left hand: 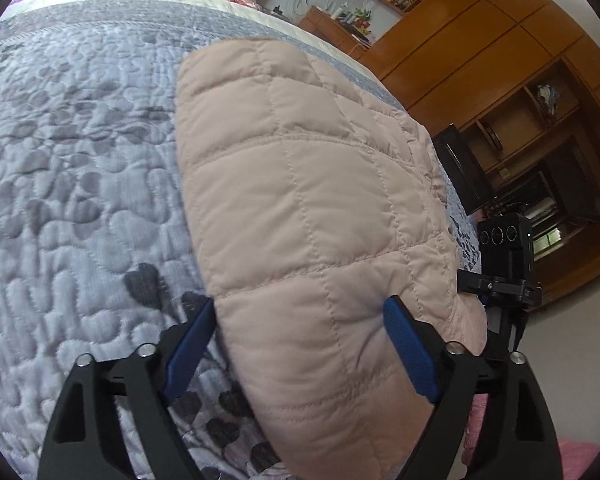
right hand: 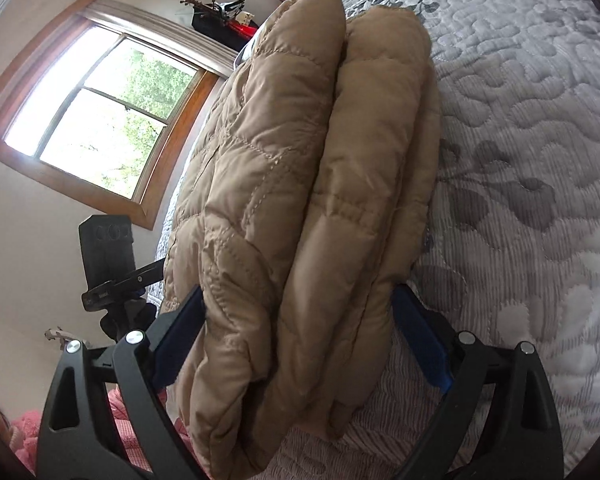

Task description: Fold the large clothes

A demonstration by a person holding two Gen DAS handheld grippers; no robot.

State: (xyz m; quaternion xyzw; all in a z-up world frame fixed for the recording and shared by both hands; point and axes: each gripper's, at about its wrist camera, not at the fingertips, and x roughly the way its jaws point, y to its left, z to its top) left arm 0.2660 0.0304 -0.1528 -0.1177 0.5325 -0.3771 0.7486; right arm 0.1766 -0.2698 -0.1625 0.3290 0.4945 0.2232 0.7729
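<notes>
The puffy jacket (left hand: 300, 208) lies folded on the bed, on top of the gray quilt (left hand: 80, 160) with the leaf shapes. In my left camera it looks pale pink, and in my right camera it looks tan (right hand: 300, 200). I think that is just the light.

My left tongs (left hand: 300, 344) have the jacket between the two blue fingers (left hand: 410, 354). The right finger presses into the soft cloth and makes a little dent. The left finger sits at the jacket's edge, just beside it. So these tongs are set wide, squeezing the thick jacket.

My right tongs (right hand: 300, 340) do the same at the other side. Here I can see the folded layers stacked like fat pillows, and both blue fingers (right hand: 182, 338) hug the bundle from each side. These tongs are wide too, gripping the jacket.

In the left camera I can see the other gripper's black camera box (left hand: 506, 240) past the jacket, and brown wood cupboards (left hand: 480, 60) behind it. In the right camera there is a window (right hand: 96, 108) with green trees outside. Something pink (right hand: 24, 436) shows low in the corner.
</notes>
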